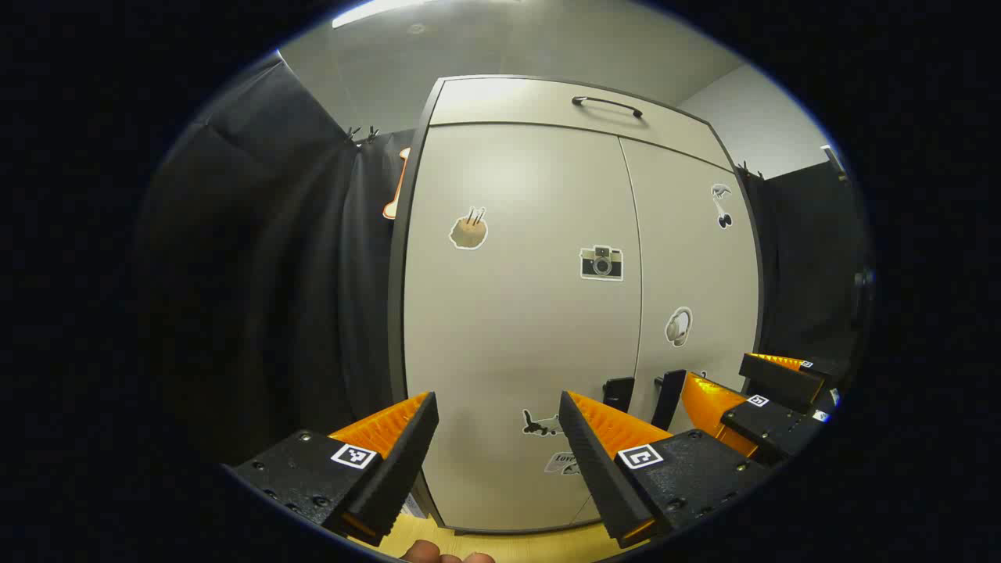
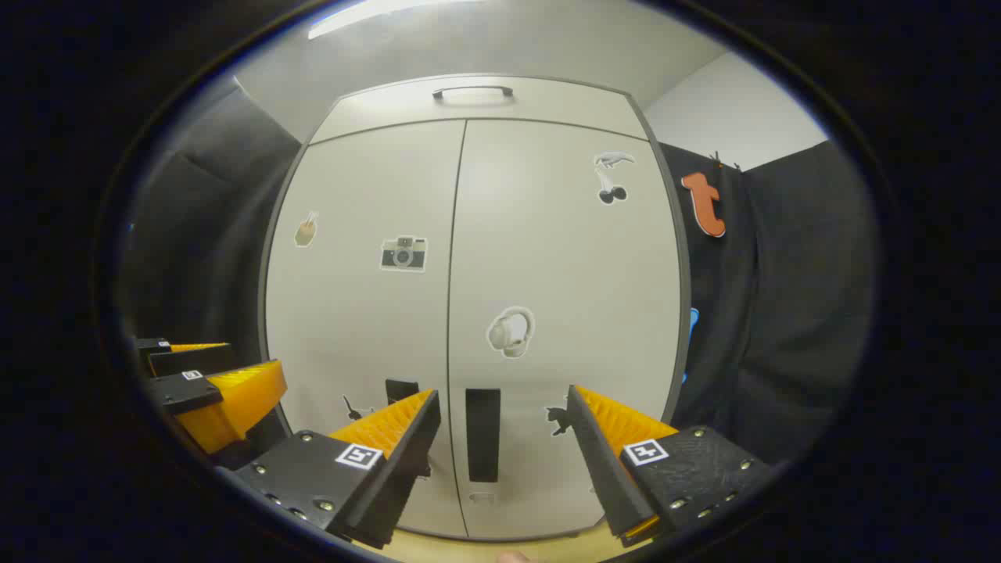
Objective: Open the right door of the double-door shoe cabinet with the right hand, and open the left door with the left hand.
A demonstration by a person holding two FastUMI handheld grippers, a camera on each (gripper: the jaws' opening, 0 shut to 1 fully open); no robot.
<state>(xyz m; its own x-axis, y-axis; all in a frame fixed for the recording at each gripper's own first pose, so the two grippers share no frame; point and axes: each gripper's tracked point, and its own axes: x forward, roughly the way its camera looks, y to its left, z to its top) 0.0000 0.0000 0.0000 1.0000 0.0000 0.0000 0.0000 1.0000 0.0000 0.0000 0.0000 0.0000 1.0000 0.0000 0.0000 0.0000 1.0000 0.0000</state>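
Between the spread orange fingers of the right gripper (image 2: 500, 438), which grasp nothing, stands the right door handle (image 2: 482, 435), a black upright bar whose long axis runs vertically, straight ahead and almost centred in the gap. That alignment is what the coming move seems to turn on: a push forward should bring the fingers to either side of the bar, which sits on the right door (image 2: 563, 313) just beside the central seam. This hand looks the readier of the two. The left gripper (image 1: 500, 446), equally spread and empty, faces the bare panel of the left door (image 1: 516, 313), whose own handle (image 1: 618, 393) lies off toward its right finger, near the seam, so it would have to shift that way first. Both doors of the shoe cabinet (image 2: 477, 102) appear closed. The right gripper view gives the right handle whole and square-on; the left gripper view shows that handle half hidden behind the other gripper's fingers.
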